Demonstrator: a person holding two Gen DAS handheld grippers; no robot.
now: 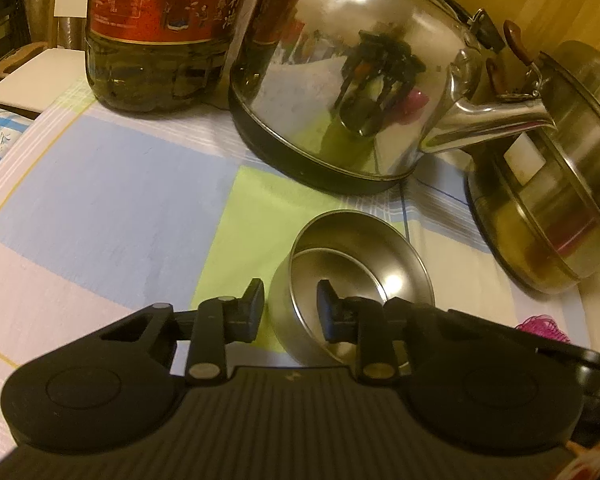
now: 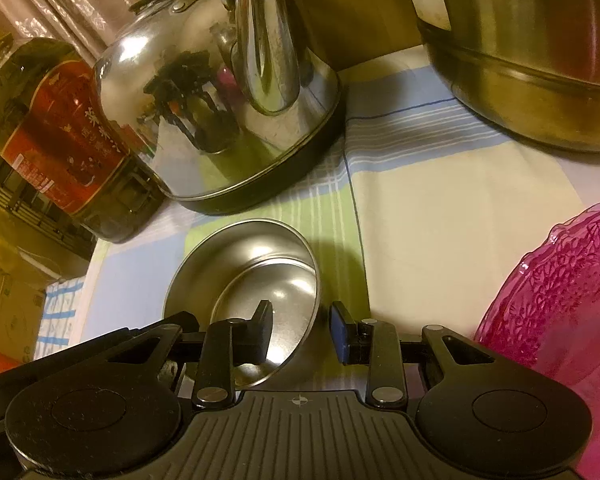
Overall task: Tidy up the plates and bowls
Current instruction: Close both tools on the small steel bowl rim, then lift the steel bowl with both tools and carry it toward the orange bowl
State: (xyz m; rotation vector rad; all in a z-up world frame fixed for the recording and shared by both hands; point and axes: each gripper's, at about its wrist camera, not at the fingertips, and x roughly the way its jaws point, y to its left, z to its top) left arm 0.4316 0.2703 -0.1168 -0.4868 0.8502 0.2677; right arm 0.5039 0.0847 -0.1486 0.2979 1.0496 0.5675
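On checked tablecloth (image 1: pixel 100 180), steel pot (image 2: pixel 520 60) and kettle (image 1: pixel 340 80) are crowding behind, so lifting is risking a clank. Oil bottle (image 1: pixel 152 40) is showing a red label, Chinese characters, seemingly 菜籽油, small print unreadable. Pink plate (image 2: pixel 560 300) is sitting just beside right gripper (image 2: pixel 303 332), risking a knock. 2 nested steel bowls (image 1: pixel 284 320) are sitting centre. Right gripper is straddling the rim unclamped; left gripper (image 1: pixel 290 308) is straddling too, pinch unclear. Slick walls risking slipping.
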